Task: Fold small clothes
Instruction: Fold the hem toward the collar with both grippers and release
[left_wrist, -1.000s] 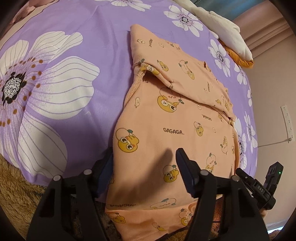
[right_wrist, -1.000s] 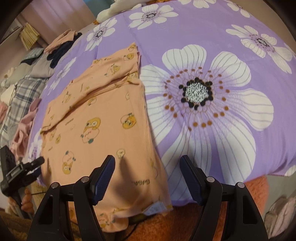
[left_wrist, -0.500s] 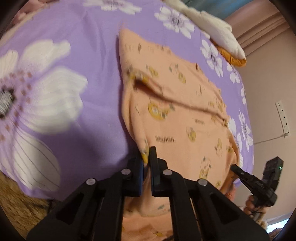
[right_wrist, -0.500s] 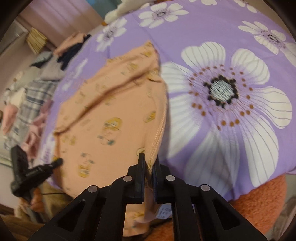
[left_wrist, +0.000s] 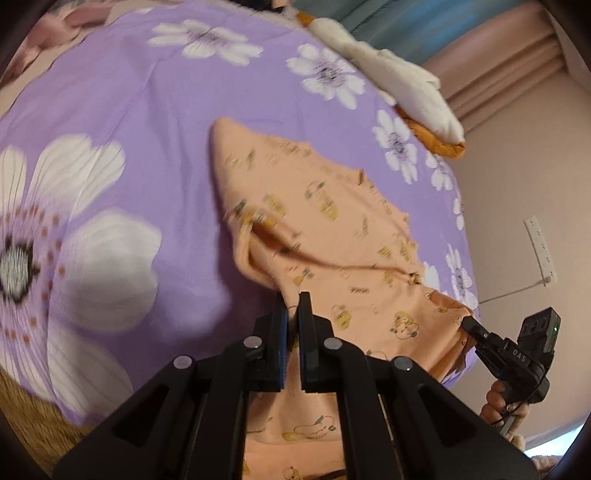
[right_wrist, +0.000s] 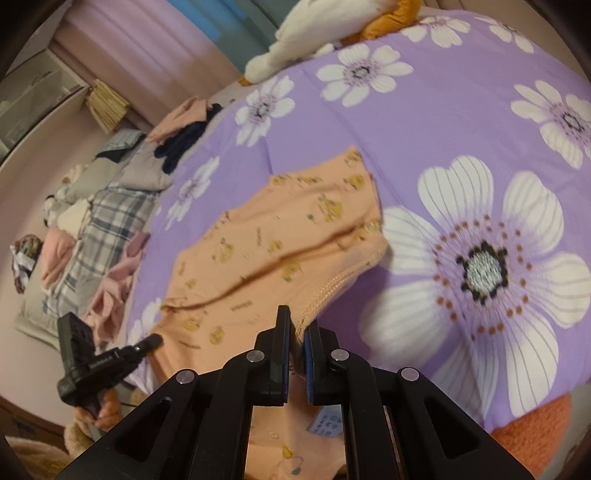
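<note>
An orange child's garment (left_wrist: 332, 229) printed with small cartoon figures lies on a purple flowered bedsheet (left_wrist: 129, 147). Its far part rests flat, while its near hem is raised off the bed. My left gripper (left_wrist: 291, 314) is shut on one near corner of the hem. In the same view, the right gripper (left_wrist: 471, 325) pinches the other corner at the right. From the right wrist, the garment (right_wrist: 266, 236) stretches away, and my right gripper (right_wrist: 297, 328) is shut on its ribbed hem. The left gripper (right_wrist: 153, 339) grips the cloth at lower left.
A white cushion (left_wrist: 388, 74) on something orange lies at the bed's far edge. A heap of other clothes (right_wrist: 92, 221) is spread along the left in the right wrist view. A wall socket (left_wrist: 539, 251) and a brown rug (left_wrist: 29, 424) border the bed.
Both grippers went from open around the near hem to shut on it. They then rose, lifting the garment's near edge off the bed.
</note>
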